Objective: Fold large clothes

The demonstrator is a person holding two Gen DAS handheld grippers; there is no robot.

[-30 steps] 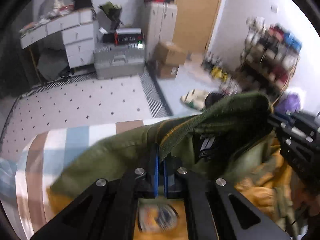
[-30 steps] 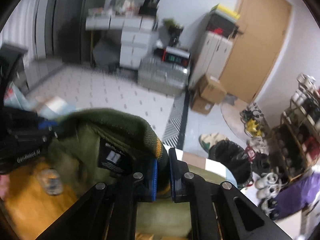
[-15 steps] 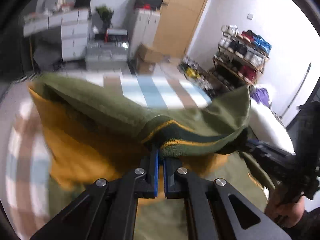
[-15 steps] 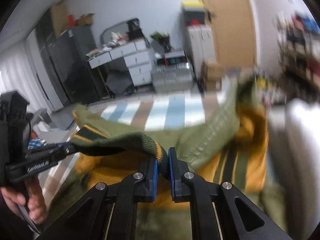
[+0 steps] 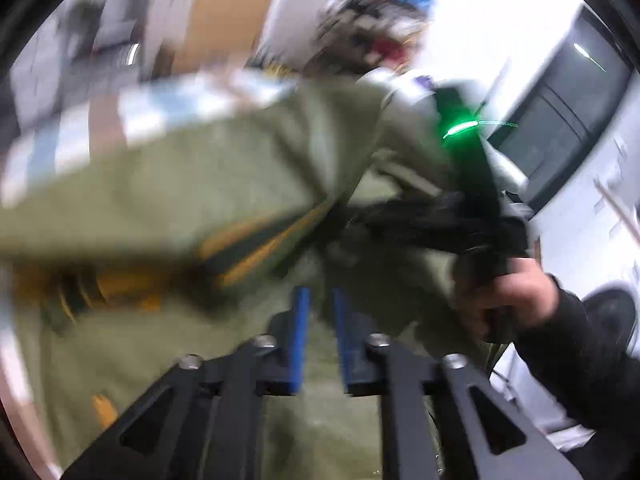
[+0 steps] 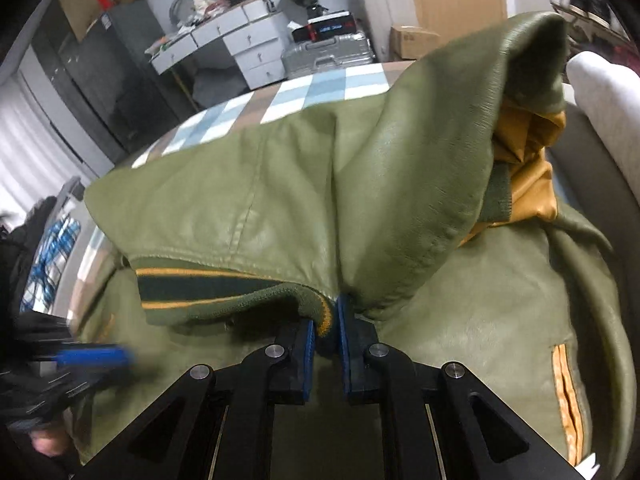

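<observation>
Right gripper [image 6: 324, 330] pinches the striped knit hem [image 6: 224, 292] of the olive jacket [image 6: 304, 184], folded over itself on the checked bedspread [image 6: 320, 88]. Left gripper [image 5: 320, 312], jaws just opened and parted with nothing between, hovers over the blurred jacket [image 5: 180, 184]. Crowded at 12 o'clock by drawers [image 6: 248, 48] and a silver suitcase [image 6: 328, 54]; bounded at 2 o'clock by a grey cushion [image 6: 600, 92]. Open bedspread toward 11.
</observation>
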